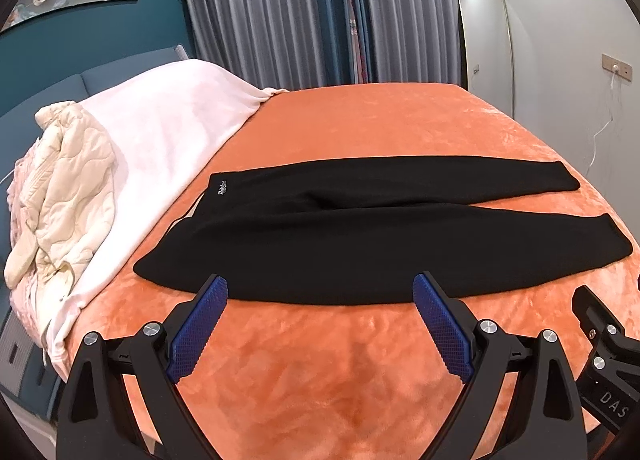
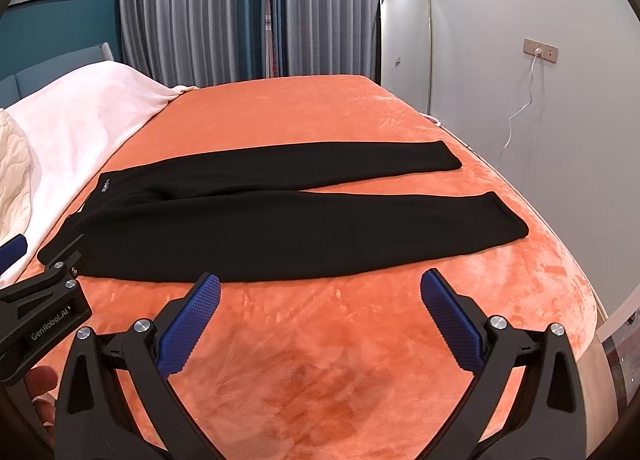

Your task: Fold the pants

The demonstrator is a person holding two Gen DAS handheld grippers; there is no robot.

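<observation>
**Pants laid flat, no fold made yet**

At the left of both views a white blanket (image 1: 160, 128) covers the head end of the bed, with a cream quilted bundle (image 1: 64, 188) heaped on it. Just beside the blanket's edge begins the waistband (image 1: 218, 190) of the black pants (image 1: 360, 244), marked by a small pale logo. From there the pants stretch rightward across the orange bedspread (image 1: 320, 372), both legs lying flat and side by side, parting slightly toward the cuffs at the right. No leg lies over the other and no crease across the length shows, so the folding appears not to have started; every fold is left to do.

The left gripper (image 1: 320, 288) hovers over the near edge of the pants toward the waist end, its blue pads spread wide with nothing between them. The right gripper (image 2: 320, 284) hangs near the same edge further toward the cuffs, its pads also spread wide and holding nothing. Neither tool touches the cloth, as far as can be seen.

Judging from this, the work stands at its very beginning.
</observation>
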